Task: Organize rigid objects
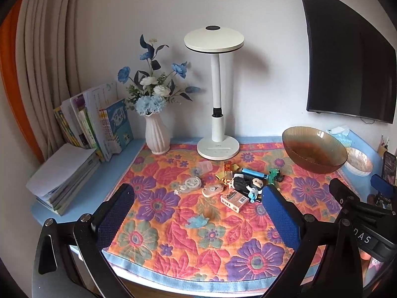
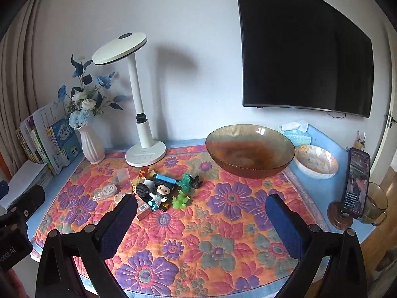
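Note:
A pile of small rigid objects (image 1: 244,182) lies mid-table on the floral cloth: a monkey figurine (image 1: 255,186), a blue tube (image 1: 254,173), a small printed box (image 1: 234,200), a clear gear toy (image 1: 189,185). The pile shows in the right wrist view (image 2: 158,191) with a green figure (image 2: 181,200). An amber glass bowl (image 1: 314,149) (image 2: 250,149) stands at the back right. My left gripper (image 1: 198,213) is open and empty, short of the pile. My right gripper (image 2: 202,219) is open and empty, to the right of the pile.
A white desk lamp (image 1: 218,134) and a white vase of blue flowers (image 1: 156,134) stand at the back. Books (image 1: 99,129) are stacked at the left. A shell dish (image 2: 316,161), a phone on a stand (image 2: 354,181) and a glass mug (image 2: 376,203) sit at the right edge.

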The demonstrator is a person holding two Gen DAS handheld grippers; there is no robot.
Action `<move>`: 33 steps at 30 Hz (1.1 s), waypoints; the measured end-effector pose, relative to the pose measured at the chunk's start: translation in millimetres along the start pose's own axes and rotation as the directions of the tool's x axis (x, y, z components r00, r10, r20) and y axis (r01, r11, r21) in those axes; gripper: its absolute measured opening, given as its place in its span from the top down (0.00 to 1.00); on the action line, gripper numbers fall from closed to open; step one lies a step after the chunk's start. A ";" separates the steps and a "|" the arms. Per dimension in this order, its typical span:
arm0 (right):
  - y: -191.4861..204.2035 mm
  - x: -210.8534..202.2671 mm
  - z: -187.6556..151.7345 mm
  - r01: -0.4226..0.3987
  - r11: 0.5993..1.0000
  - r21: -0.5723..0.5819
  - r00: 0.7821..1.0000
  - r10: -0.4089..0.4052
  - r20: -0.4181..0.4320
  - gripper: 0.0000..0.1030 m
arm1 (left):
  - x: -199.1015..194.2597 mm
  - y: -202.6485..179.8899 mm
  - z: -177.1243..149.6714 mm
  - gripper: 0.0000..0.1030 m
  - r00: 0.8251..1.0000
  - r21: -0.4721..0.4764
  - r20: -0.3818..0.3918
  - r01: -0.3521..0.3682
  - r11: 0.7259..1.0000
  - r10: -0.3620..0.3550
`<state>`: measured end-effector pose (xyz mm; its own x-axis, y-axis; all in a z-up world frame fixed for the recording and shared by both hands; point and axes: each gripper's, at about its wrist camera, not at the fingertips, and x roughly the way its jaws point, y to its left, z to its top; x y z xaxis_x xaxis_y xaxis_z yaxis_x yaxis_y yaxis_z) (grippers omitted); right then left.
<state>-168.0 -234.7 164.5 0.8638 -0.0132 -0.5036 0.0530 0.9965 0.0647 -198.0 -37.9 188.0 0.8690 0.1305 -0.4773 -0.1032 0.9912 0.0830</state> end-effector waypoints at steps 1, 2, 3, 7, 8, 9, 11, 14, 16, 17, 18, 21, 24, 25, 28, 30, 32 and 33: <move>-0.4 1.5 -0.8 0.006 1.000 0.003 1.000 -0.006 -0.003 0.00 | 3.0 -0.9 0.4 0.01 1.000 0.004 -0.003 0.000 1.000 0.000; -2.7 4.7 -1.6 0.012 1.000 0.011 1.000 -0.012 -0.012 0.00 | 6.1 -1.5 -0.8 0.01 1.000 0.006 -0.006 0.002 1.000 -0.002; -4.2 6.1 -2.5 0.009 1.000 0.019 1.000 -0.009 -0.015 0.00 | 8.7 -2.0 -1.0 0.01 1.000 0.005 -0.006 0.006 1.000 -0.006; -7.0 12.5 -0.8 -0.004 0.999 0.032 1.000 0.003 0.024 0.00 | 23.4 2.4 -7.0 0.01 0.999 -0.010 0.032 0.037 0.999 -0.037; -5.6 14.8 -0.3 0.003 1.000 0.027 0.999 -0.004 0.038 0.00 | 28.0 2.1 -7.7 0.01 0.998 -0.007 0.052 0.045 0.999 -0.045; -3.8 19.0 0.3 0.012 1.000 0.017 0.998 -0.013 0.054 0.00 | 33.3 1.4 -6.9 0.01 0.997 -0.006 0.062 0.040 0.999 -0.039; -0.4 29.8 0.9 0.033 0.999 -0.004 0.997 -0.033 0.064 0.00 | 47.4 0.4 -10.0 0.01 0.998 -0.009 0.067 0.020 1.000 -0.019; 1.9 50.2 0.0 0.018 1.000 -0.007 0.999 -0.018 0.038 0.00 | 67.7 3.2 -12.0 0.01 0.996 -0.044 0.045 0.085 0.995 -0.083; 1.9 58.9 -1.9 0.016 1.000 0.003 1.000 -0.016 0.020 0.00 | 82.8 4.9 -13.9 0.01 0.992 -0.065 -0.014 0.122 0.990 -0.123; 1.9 61.8 -3.8 0.013 1.000 0.005 1.000 -0.013 0.012 0.00 | 88.6 4.3 -15.1 0.01 0.989 -0.066 -0.040 0.138 0.988 -0.141; 1.3 64.4 -5.2 0.013 1.000 0.007 1.000 -0.013 0.007 0.00 | 93.2 3.7 -17.8 0.01 0.986 -0.066 -0.064 0.150 0.986 -0.154; -2.1 67.7 -8.1 0.013 1.000 0.021 1.000 -0.013 -0.006 0.00 | 94.2 6.9 -26.9 0.01 0.988 -0.088 -0.069 0.132 0.987 -0.138; -3.0 66.7 -8.3 0.003 0.999 0.039 1.000 -0.002 -0.019 0.00 | 91.2 13.3 -29.7 0.01 0.987 -0.114 -0.080 0.128 0.985 -0.137; -2.3 65.0 -8.8 0.008 0.999 0.039 1.000 -0.007 -0.020 0.00 | 89.1 14.0 -29.8 0.01 0.989 -0.109 -0.084 0.113 0.988 -0.122; -0.2 56.0 -11.6 0.019 0.999 0.031 1.000 -0.019 -0.017 0.00 | 77.3 14.6 -31.9 0.01 0.995 -0.080 -0.067 0.069 0.994 -0.074; 0.5 46.5 -17.2 0.017 0.999 0.034 1.000 -0.017 -0.012 0.00 | 68.7 13.8 -36.1 0.01 0.997 -0.065 -0.060 0.038 0.997 -0.042; -0.7 37.0 -24.6 0.011 0.999 0.045 1.000 -0.010 -0.016 0.00 | 58.7 14.1 -42.5 0.01 0.997 -0.062 -0.064 0.030 0.998 -0.034; -1.0 32.2 -28.1 0.009 0.999 0.050 1.000 -0.008 -0.015 0.00 | 54.4 15.7 -45.0 0.01 0.997 -0.064 -0.062 0.031 0.997 -0.035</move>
<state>-154.3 -233.7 124.0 0.8556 -0.0203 -0.5173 0.0860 0.9909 0.1034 -174.2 -14.3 124.0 0.8403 0.0973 -0.5334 -0.1074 0.9941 0.0123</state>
